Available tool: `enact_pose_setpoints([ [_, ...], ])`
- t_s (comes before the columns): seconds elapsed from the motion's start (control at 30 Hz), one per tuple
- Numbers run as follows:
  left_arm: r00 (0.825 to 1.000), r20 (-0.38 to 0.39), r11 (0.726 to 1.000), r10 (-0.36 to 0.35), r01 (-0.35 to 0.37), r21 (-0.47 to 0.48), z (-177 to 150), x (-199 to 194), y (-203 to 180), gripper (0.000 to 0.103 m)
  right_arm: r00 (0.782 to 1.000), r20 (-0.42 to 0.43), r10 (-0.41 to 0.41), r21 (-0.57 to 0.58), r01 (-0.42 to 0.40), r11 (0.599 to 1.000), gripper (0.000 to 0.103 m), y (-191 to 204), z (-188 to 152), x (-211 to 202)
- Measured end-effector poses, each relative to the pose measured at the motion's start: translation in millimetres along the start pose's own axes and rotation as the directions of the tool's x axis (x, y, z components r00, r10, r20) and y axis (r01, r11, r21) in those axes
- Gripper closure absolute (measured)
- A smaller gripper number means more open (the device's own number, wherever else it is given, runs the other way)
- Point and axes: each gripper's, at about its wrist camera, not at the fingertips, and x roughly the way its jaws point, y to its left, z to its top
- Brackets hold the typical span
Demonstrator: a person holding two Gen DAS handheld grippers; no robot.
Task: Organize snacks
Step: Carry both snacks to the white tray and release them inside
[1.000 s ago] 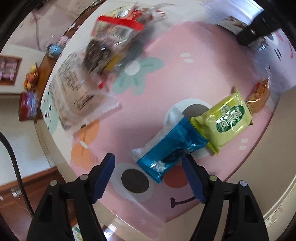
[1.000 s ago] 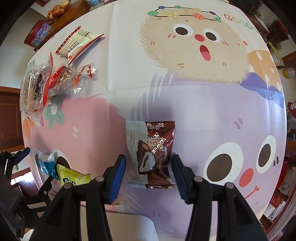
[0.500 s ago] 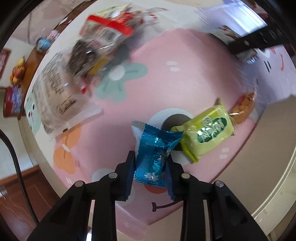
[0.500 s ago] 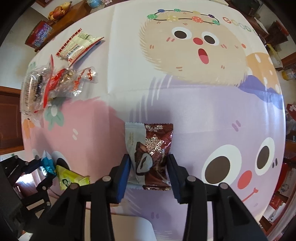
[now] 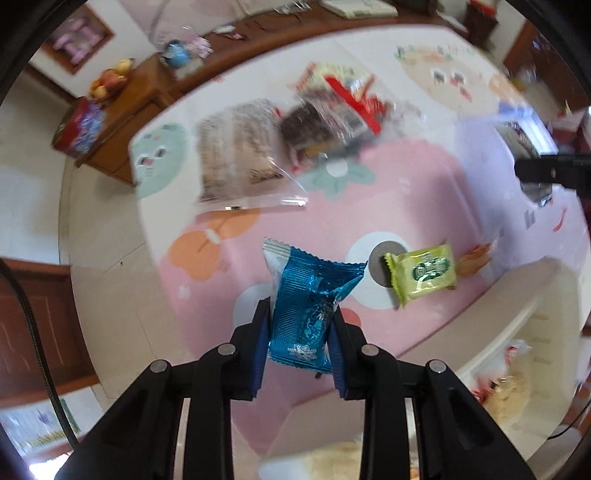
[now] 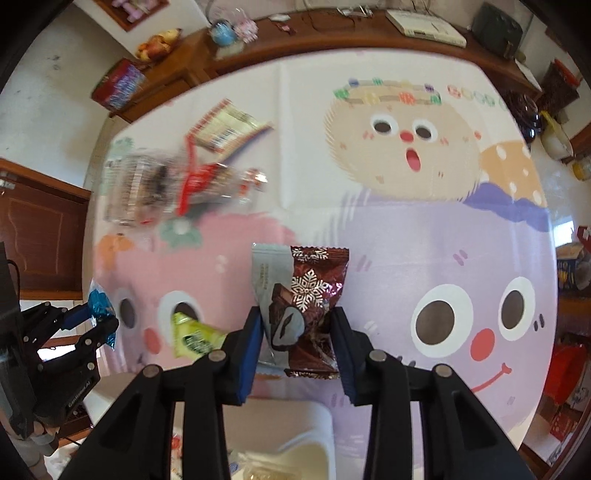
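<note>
My left gripper (image 5: 300,325) is shut on a blue foil snack packet (image 5: 308,306) and holds it lifted above the cartoon tablecloth (image 5: 424,192). It also shows at the left of the right wrist view (image 6: 98,319). My right gripper (image 6: 297,325) is shut on a brown snowflake chocolate packet (image 6: 306,302) and holds it above the cloth. A green snack packet (image 5: 424,271) lies on the cloth beside an orange one (image 5: 474,258). Clear bags of snacks (image 5: 280,147) lie at the far left side.
A white bin (image 6: 295,454) with snacks in it stands below the table's near edge; it also shows in the left wrist view (image 5: 517,373). A wooden sideboard (image 6: 332,33) with a red tin (image 6: 118,85) and fruit runs behind the table.
Both grippers closed on their packets, blue in the left and brown in the right, and lifted them off the cloth. Both views have tilted up and back from the table.
</note>
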Motion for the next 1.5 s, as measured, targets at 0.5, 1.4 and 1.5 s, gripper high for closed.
enact_pose_setpoints([
  [0.5, 0.965, 0.261, 0.984, -0.020, 0.065, -0.165, -109, -125, -10, 0.076, 0.962, 0.268, 0.047, -0.103, -0.021, 0.994, 0.066, 53, -110, -117],
  [1.4, 0.988, 0.155, 0.962, 0.013, 0.030, -0.270, -185, -104, -73, 0.076, 0.939, 0.344, -0.001, -0.143, 0.054, 0.988, 0.066, 55, -264, -136],
  [1.5, 0.989, 0.144, 0.959, 0.032, 0.010, -0.283, -187, -101, -80, 0.076, 0.945, 0.327, 0.007, -0.142, 0.042, 0.989, 0.066, 47, -269, -131],
])
